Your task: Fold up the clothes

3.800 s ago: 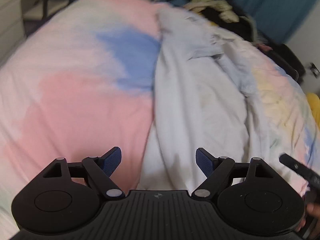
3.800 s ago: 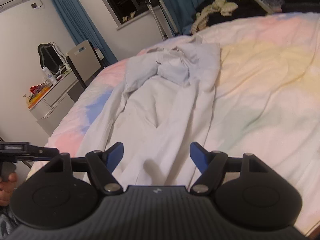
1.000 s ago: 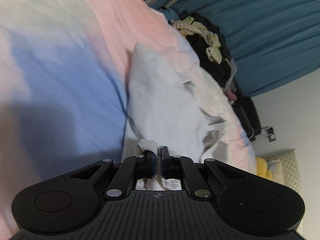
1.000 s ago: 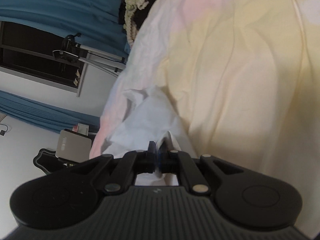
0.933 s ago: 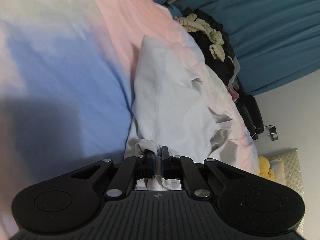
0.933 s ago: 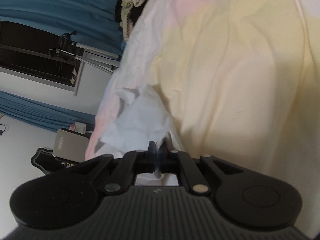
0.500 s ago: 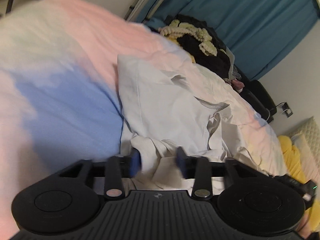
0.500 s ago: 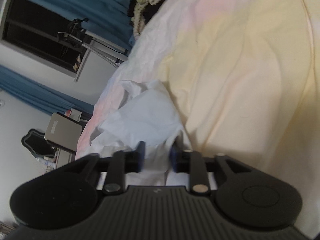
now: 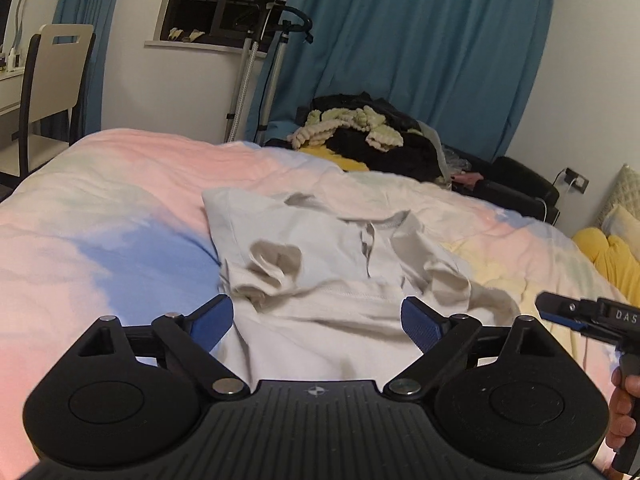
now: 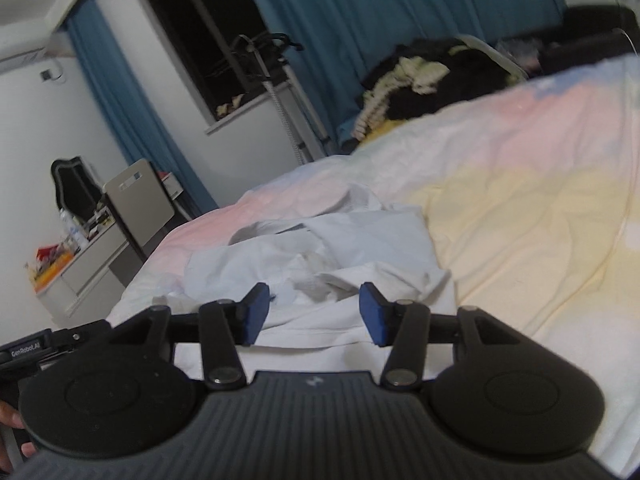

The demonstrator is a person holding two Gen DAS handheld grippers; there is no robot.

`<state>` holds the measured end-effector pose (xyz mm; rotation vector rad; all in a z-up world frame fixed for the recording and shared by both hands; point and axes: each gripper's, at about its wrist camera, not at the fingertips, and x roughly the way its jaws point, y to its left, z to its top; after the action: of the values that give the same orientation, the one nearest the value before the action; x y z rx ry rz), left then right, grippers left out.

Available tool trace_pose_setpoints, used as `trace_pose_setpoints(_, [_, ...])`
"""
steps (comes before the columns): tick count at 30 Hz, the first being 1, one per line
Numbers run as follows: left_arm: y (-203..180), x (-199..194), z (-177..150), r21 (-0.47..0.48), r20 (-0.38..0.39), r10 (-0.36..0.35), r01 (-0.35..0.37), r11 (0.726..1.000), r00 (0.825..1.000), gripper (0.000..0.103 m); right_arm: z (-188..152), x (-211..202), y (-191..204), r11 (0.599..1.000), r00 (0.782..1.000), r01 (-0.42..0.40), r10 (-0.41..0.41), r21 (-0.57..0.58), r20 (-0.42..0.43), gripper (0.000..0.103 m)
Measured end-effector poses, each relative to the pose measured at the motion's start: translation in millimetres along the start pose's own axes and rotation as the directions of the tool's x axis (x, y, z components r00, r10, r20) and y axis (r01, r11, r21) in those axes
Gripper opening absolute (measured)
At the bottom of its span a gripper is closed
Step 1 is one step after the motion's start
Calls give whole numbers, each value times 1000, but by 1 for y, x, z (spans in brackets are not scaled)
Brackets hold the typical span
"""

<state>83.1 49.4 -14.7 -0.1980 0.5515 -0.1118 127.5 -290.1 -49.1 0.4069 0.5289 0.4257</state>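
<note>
A pale grey-white shirt (image 9: 320, 264) lies rumpled and folded over itself on the pastel bedspread (image 9: 100, 220), its collar and placket facing up. My left gripper (image 9: 318, 318) hovers open just above the shirt's near edge, nothing between its blue pads. In the right wrist view the same shirt (image 10: 340, 256) lies bunched below my right gripper (image 10: 312, 312), which is also open and empty. The right gripper's side (image 9: 592, 316) shows at the right edge of the left wrist view, with a hand (image 9: 624, 404) on its handle.
A heap of dark and cream clothes (image 9: 360, 136) sits at the bed's far end before blue curtains (image 9: 420, 48). A garment steamer stand (image 9: 256, 60) is by the window, a chair (image 9: 52, 76) and dresser (image 10: 80, 264) to the left, yellow pillows (image 9: 612, 256) to the right.
Both grippers were shut on the shirt's cloth a second ago; they have let go, opened wide and lifted back. The shirt now lies folded over on the bed.
</note>
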Motion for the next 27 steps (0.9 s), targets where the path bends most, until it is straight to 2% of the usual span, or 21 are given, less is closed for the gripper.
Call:
trace_pose_setpoints(4, [-17,20,-15,63,-49,-10,13,998,999,93,-16,15,9,998,999,-11,8,-63,-46,48])
trace_pose_setpoints(7, [-24,37,-27,77,-88,-7,14,997,996,93,-27,29,13,995,996,-4,-4,-99,-86,48])
trace_pose_setpoints(11, [-28,60,-36,109,-131,22,-8,994,991,93,-40,44,13,993,991,-8,-8,-116,-136,48])
trace_pose_setpoints(15, [-26,79,-35,127,-146,50,-31,991,988,93,-48,60,9,991,983,28,-51,-131,-174,45])
trace_pose_setpoints(21, [-17,110,-15,113,-133,69,-54,992,989,93,-33,85,-4,991,985,75,-91,-112,-148,45])
trace_pose_setpoints(27, [2,134,10,25,-92,100,-98,995,991,93,-14,99,-12,990,990,90,-101,-108,-100,45])
